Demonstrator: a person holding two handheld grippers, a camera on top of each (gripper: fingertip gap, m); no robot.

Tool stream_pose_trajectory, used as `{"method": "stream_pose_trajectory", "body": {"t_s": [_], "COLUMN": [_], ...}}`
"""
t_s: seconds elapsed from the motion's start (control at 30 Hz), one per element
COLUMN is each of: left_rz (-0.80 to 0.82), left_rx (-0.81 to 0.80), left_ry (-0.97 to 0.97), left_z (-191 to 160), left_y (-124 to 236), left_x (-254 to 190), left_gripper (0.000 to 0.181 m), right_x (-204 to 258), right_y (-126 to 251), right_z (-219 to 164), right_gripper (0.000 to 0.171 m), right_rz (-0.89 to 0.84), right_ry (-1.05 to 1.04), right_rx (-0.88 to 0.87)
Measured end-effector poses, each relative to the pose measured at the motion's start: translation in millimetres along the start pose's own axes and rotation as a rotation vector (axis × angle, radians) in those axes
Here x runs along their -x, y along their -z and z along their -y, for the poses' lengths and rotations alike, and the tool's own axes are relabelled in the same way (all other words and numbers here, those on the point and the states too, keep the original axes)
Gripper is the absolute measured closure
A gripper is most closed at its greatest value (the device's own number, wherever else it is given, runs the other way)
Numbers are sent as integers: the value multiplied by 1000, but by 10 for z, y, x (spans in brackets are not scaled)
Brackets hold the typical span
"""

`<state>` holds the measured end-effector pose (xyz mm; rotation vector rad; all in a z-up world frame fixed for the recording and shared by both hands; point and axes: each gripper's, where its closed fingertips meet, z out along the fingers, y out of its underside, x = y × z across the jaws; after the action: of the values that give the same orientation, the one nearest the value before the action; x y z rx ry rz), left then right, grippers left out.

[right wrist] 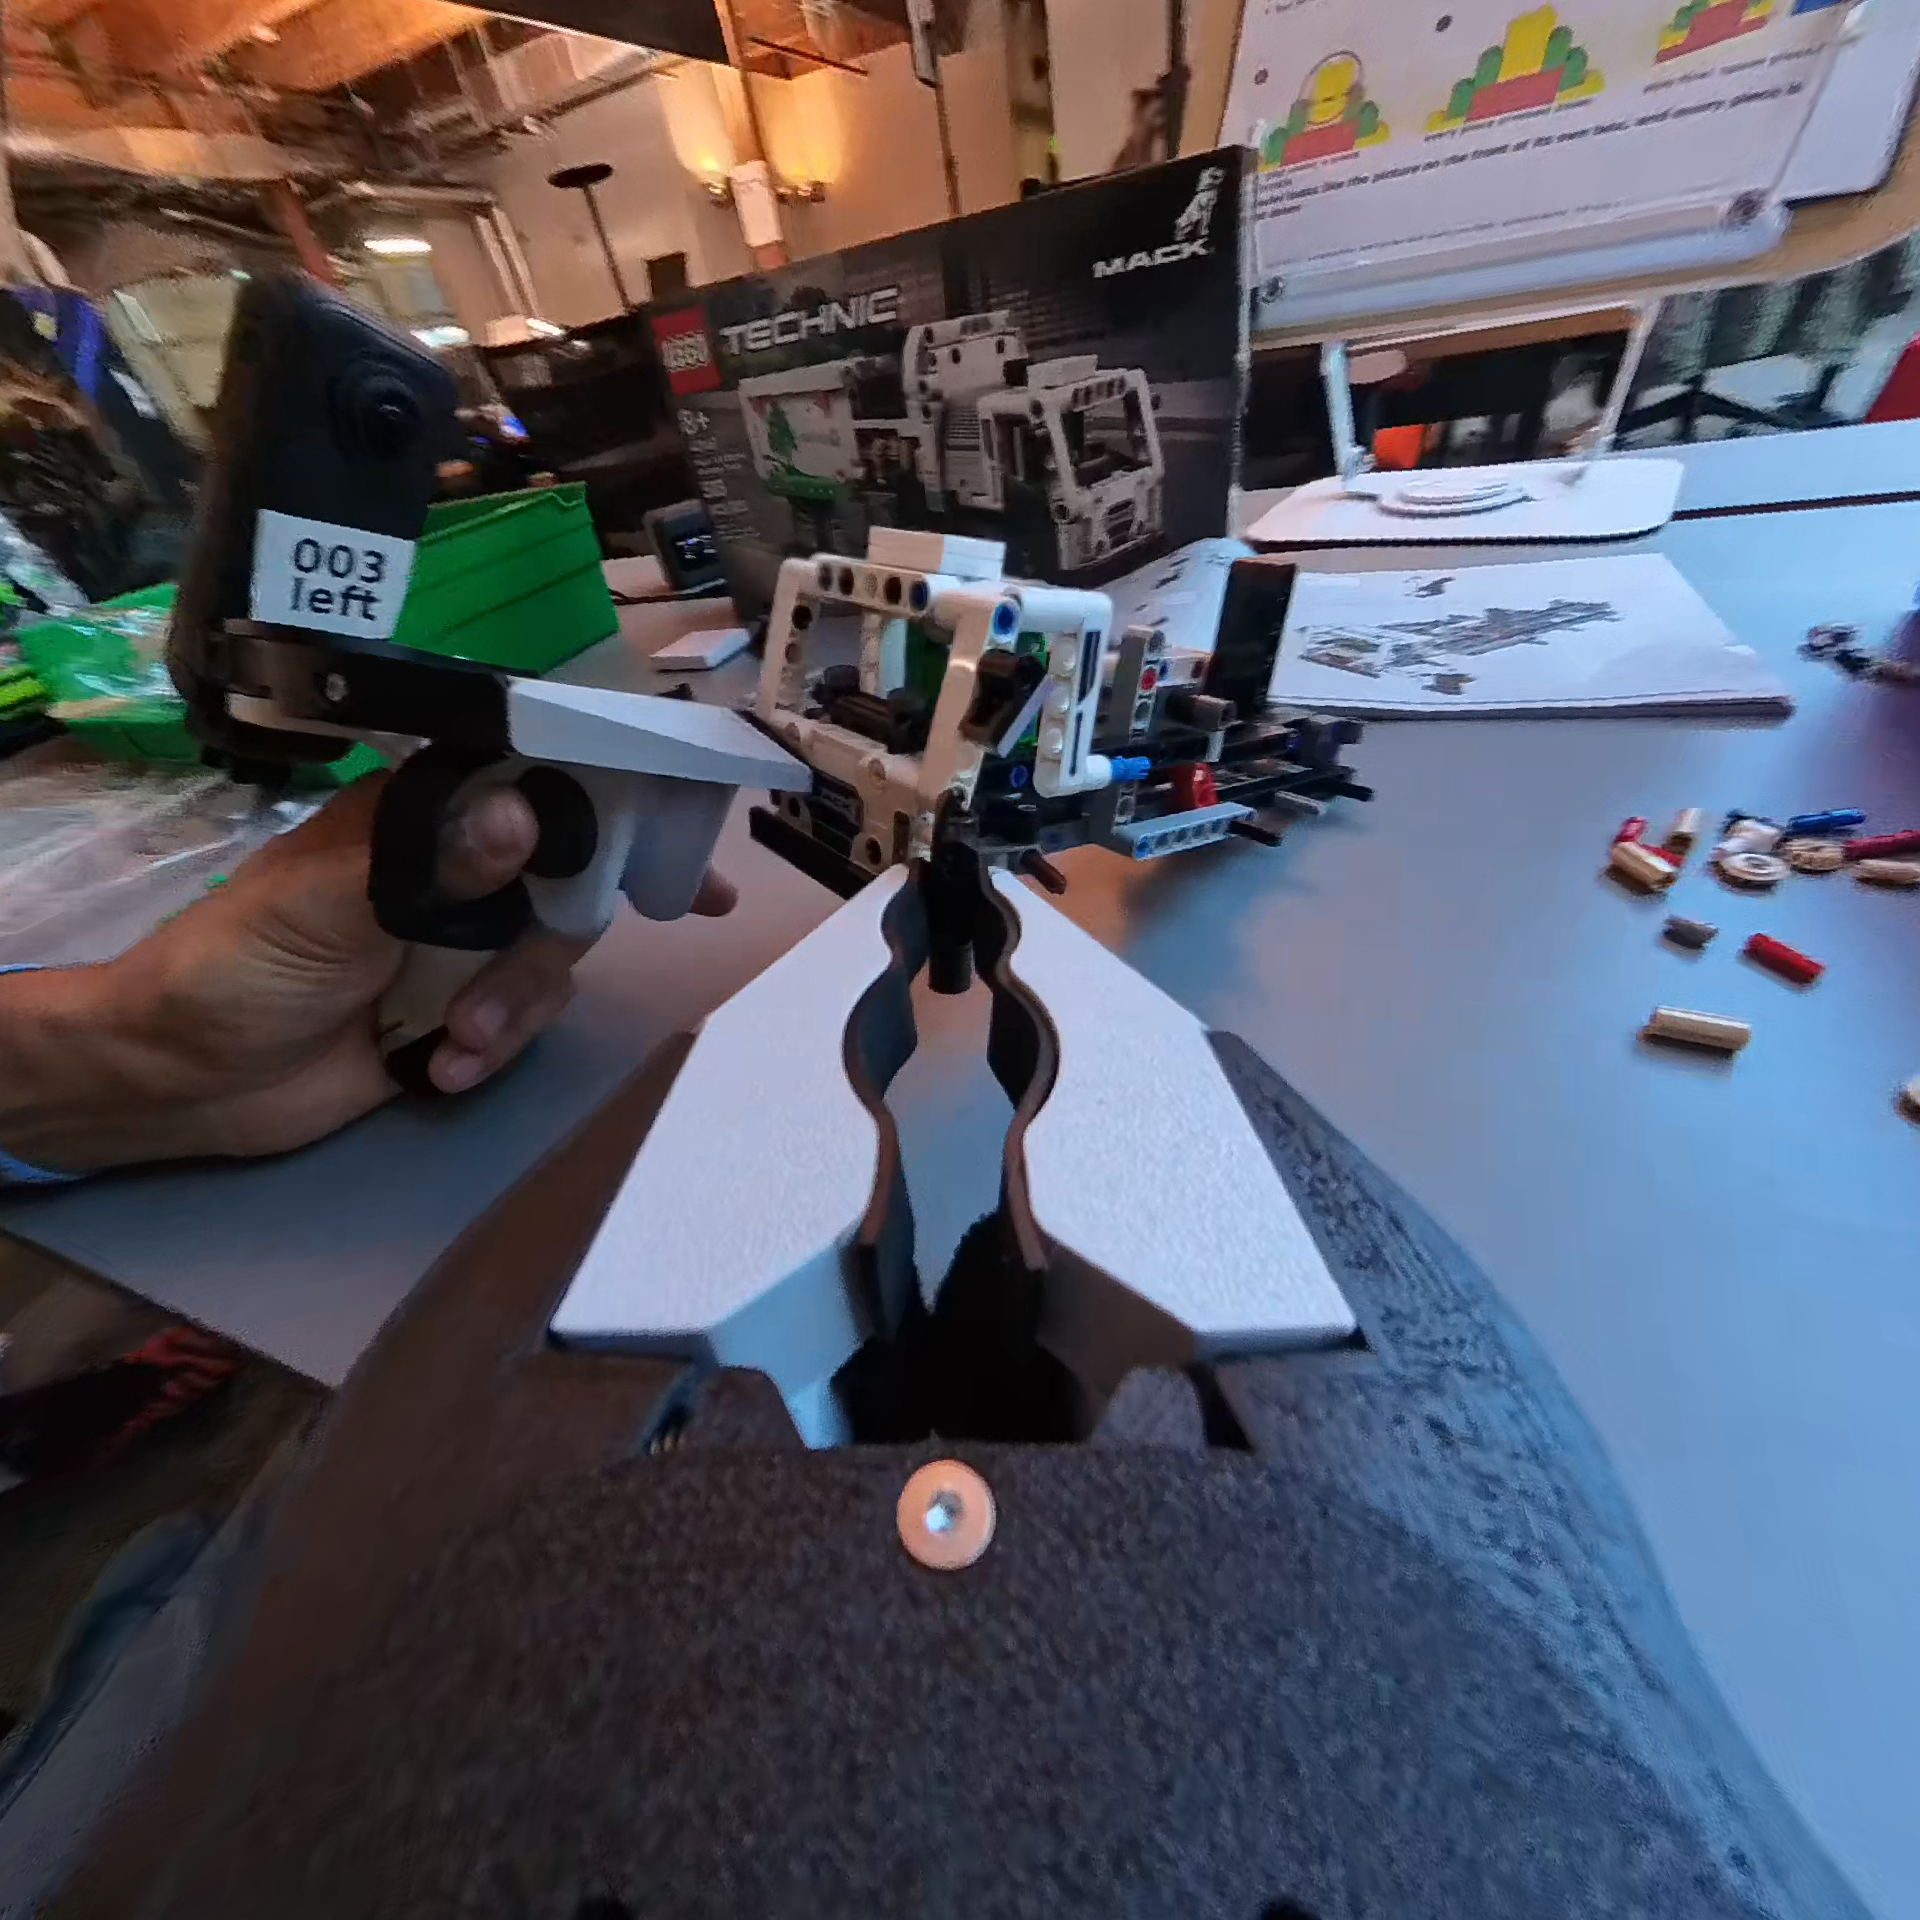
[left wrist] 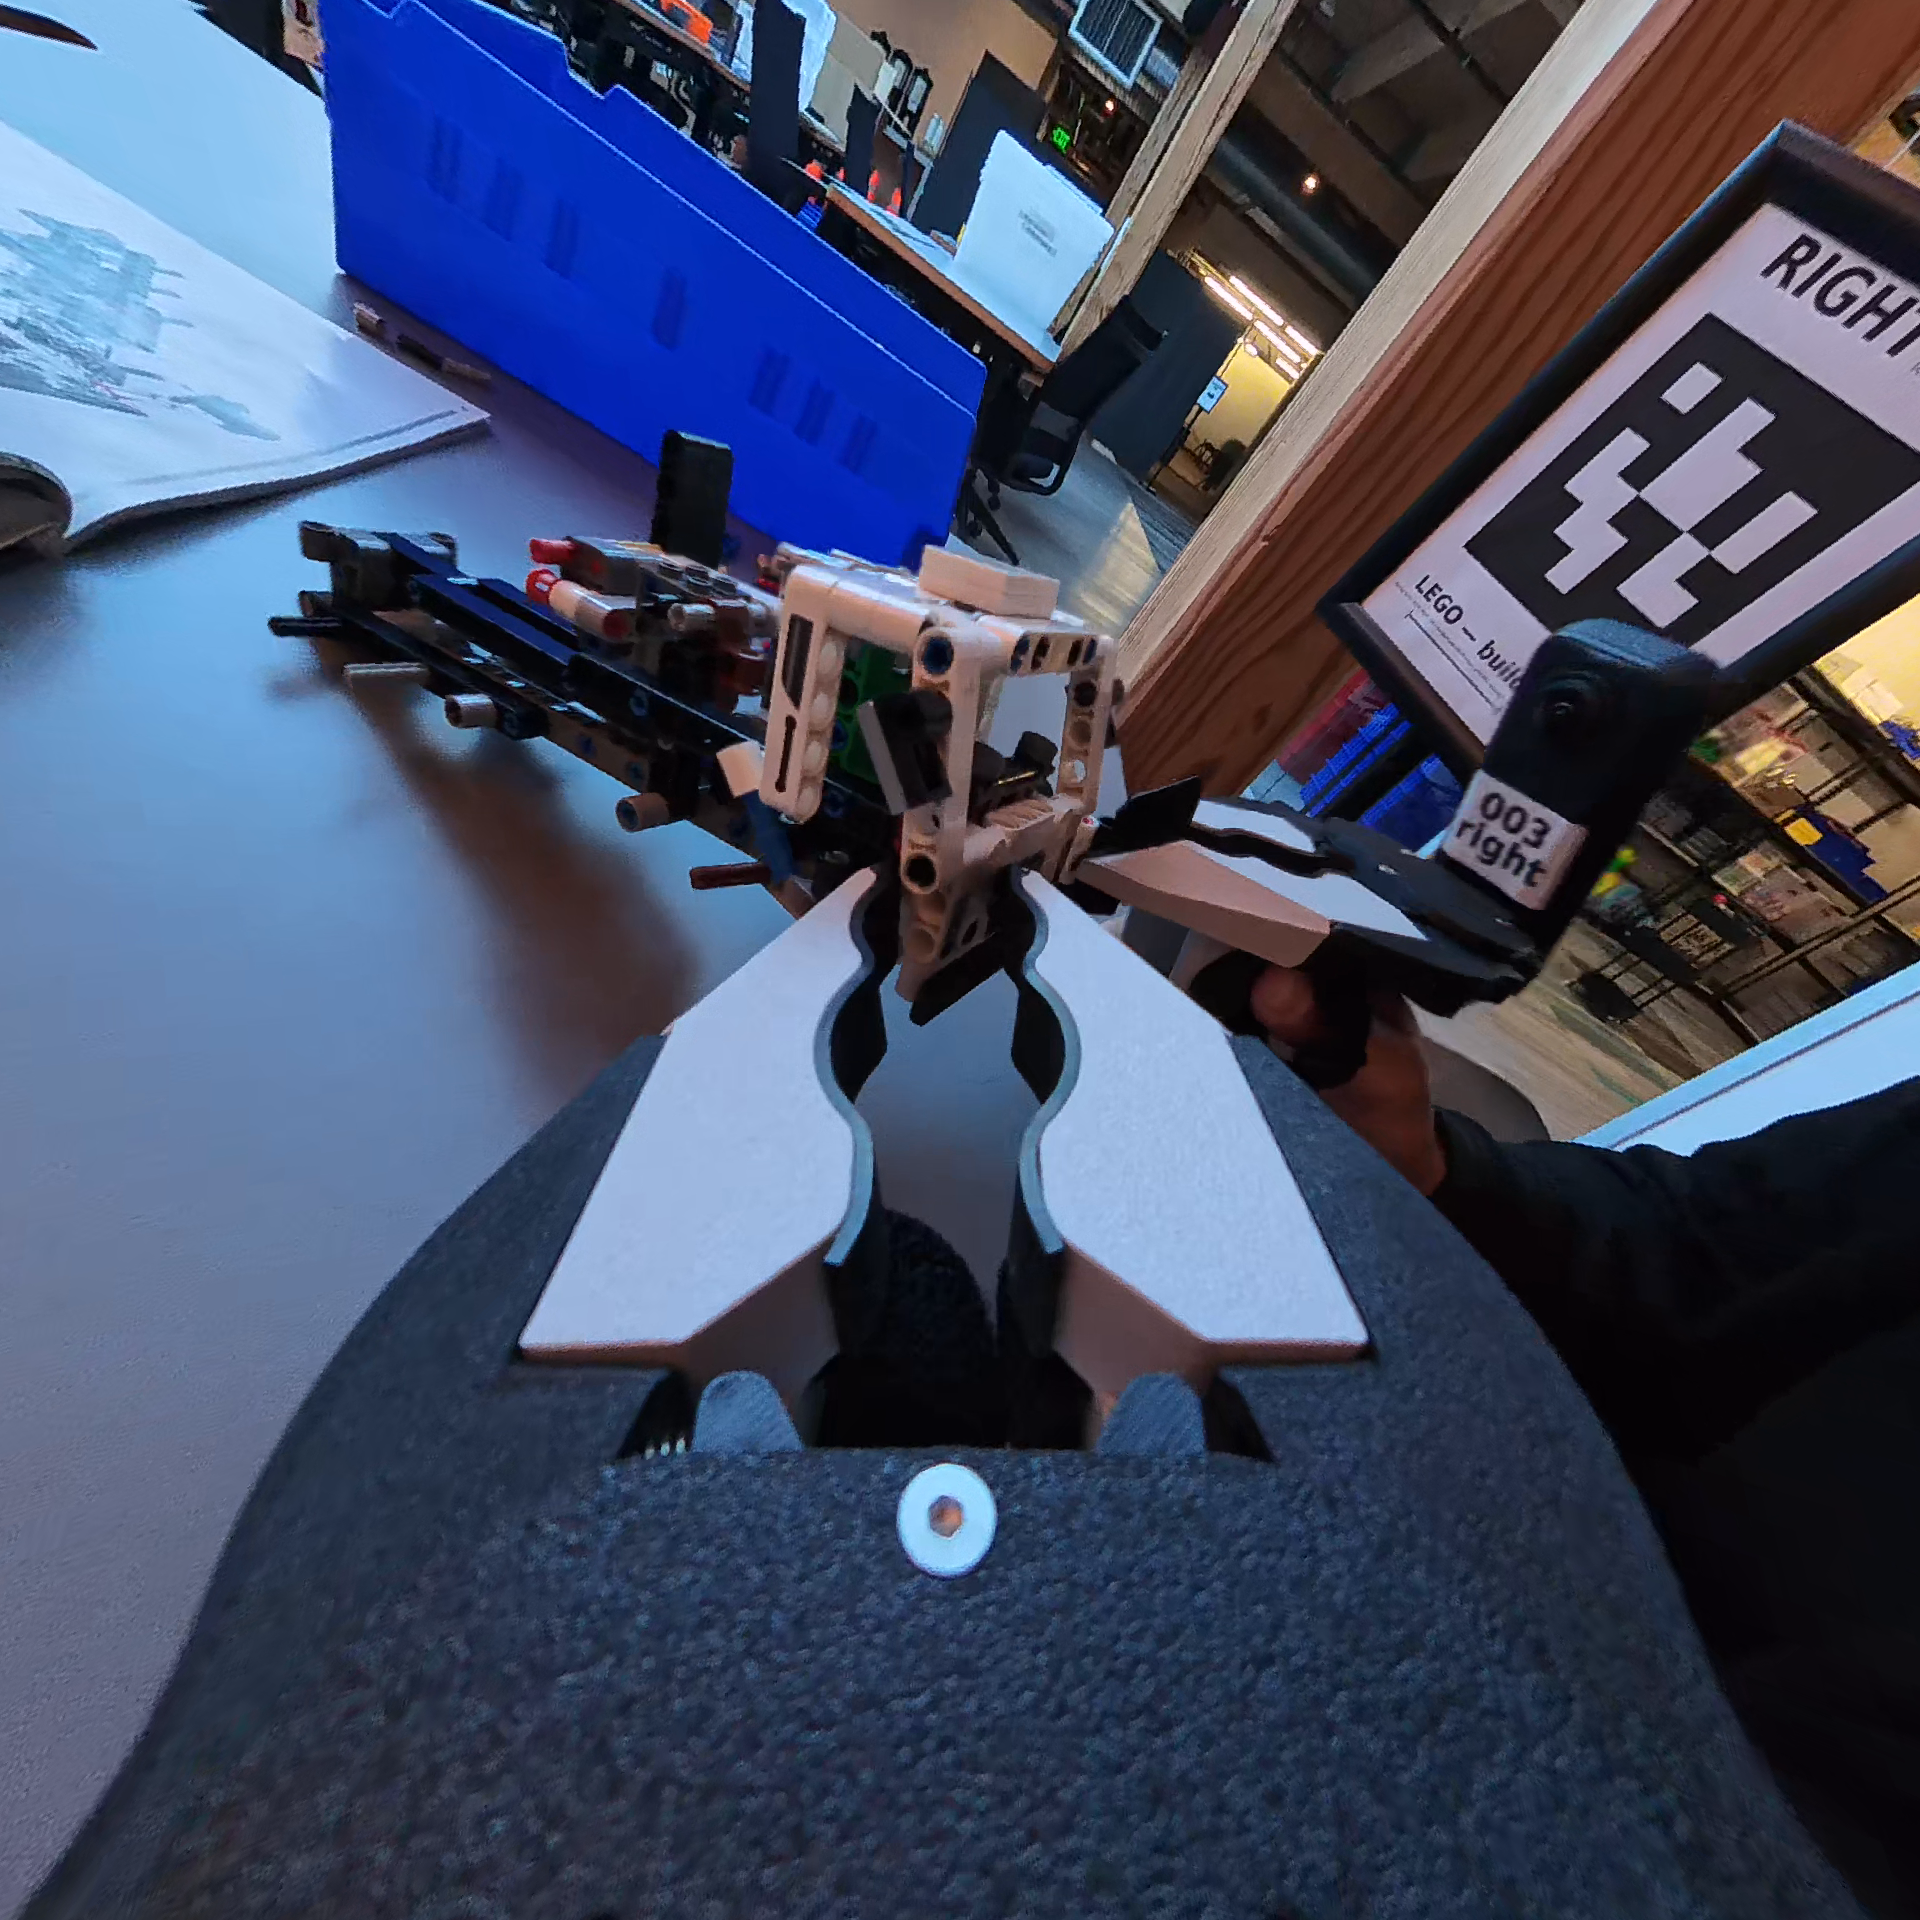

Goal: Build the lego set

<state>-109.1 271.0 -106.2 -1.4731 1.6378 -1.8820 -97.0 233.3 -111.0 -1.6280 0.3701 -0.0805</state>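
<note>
The half-built white and black lego truck model (left wrist: 914, 717) stood on the grey bench (left wrist: 260, 935), its open white cab frame facing the two grippers and its long black chassis running back toward the open instruction booklet (left wrist: 187, 364). The left gripper (left wrist: 948, 914) had its white fingers nearly closed, pinching the lower corner of the cab. The right gripper (right wrist: 951, 914) was closed to a narrow gap around a short black peg (right wrist: 948, 935) touching the underside of the model's front. A tall blue plastic bin (left wrist: 644, 270) stood behind the chassis. Loose small red, tan and blue lego pieces (right wrist: 1745, 862) lay on the bench to the right, and the printed set box (right wrist: 966, 384) stood upright behind.
</note>
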Motion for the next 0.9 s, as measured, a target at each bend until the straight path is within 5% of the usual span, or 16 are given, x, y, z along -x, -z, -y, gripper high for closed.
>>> {"method": "stream_pose_trajectory", "body": {"t_s": [0.53,0.9], "left_rz": [-126,11], "left_rx": [38,24], "left_ry": [76,42], "left_z": [-36,-31], "left_y": [23,1], "left_x": [-75,62], "left_gripper": [163,164], "right_x": [117,-64], "right_y": [68,-55], "right_z": [-20,-24], "right_gripper": [165,165], "right_rz": [373,-31], "right_ry": [-74,63], "right_rx": [122,77]}}
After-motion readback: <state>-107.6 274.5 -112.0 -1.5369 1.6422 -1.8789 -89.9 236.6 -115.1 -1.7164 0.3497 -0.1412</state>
